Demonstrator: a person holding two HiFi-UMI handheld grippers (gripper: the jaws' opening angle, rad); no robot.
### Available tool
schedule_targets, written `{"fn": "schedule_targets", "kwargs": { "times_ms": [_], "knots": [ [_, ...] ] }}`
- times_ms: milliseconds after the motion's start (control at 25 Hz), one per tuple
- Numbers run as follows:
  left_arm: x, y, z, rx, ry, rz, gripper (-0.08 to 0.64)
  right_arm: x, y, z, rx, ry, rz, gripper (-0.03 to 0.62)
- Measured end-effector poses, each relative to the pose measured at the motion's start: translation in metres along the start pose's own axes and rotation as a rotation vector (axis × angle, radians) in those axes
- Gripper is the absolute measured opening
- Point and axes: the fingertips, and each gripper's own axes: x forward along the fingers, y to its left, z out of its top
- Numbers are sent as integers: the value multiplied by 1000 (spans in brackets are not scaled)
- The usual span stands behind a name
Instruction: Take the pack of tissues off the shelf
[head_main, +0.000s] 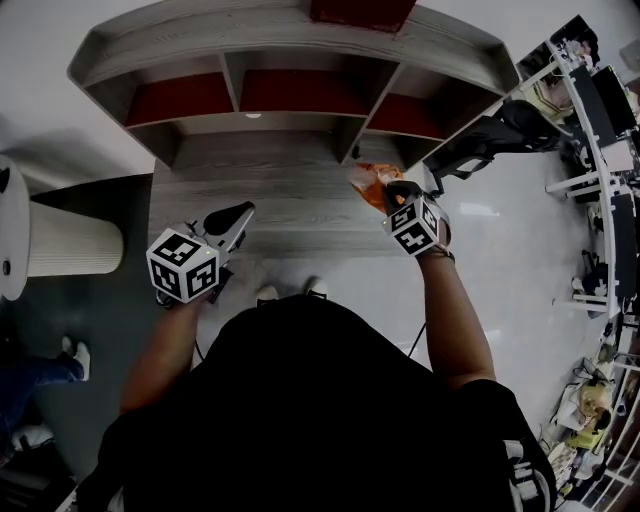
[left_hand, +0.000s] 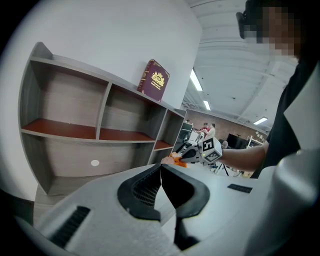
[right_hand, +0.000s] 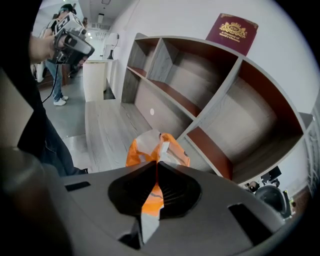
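Because the pack is a soft pouch with no rigid edge, we grip it by pinching. The right gripper has its jaws closed on the film. The wrapper runs through the slit between the pads, with most of its body bulging out past the tips and a tail trailing back toward the gripper body. We judge this pinch adequate for a light load, though thin film could slip under a jerk.

The gripper points downward, so the pack sits ahead of and below the tips, over the board in front of the shelf. It is clear of the compartments, which lie farther ahead, and none of those in view holds anything. We therefore read the removal as done or nearly so. Only a set-down remains, if one is wanted.

The left gripper has its jaws together with nothing between them. It is held well to the side of the right gripper. We take it to be parked clear of the work, since one gripper suffices here.

The pack is orange with white panels, glossy, and crumpled where the pads squeeze it. Its print is too small to read. A maroon book stands on the shelf top, far ahead of and above the right tips.
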Motion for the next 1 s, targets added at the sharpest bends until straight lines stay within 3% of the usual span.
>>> {"fn": "schedule_targets", "kwargs": {
  "times_ms": [320, 520, 680, 1000],
  "knots": [
    [4, -3, -16, -9, 28, 13, 17, 21, 22, -22, 17, 22, 31, 15],
    [11, 9, -34, 41, 78, 64, 17, 40, 33, -32, 24, 27, 44, 15],
    [17, 13, -45, 33, 95, 78, 17, 57, 44, -37, 12, 24, 49, 15],
    [21, 19, -55, 15, 115, 94, 17, 98, 72, -69, 9, 100, 89, 17]
  ]
}}
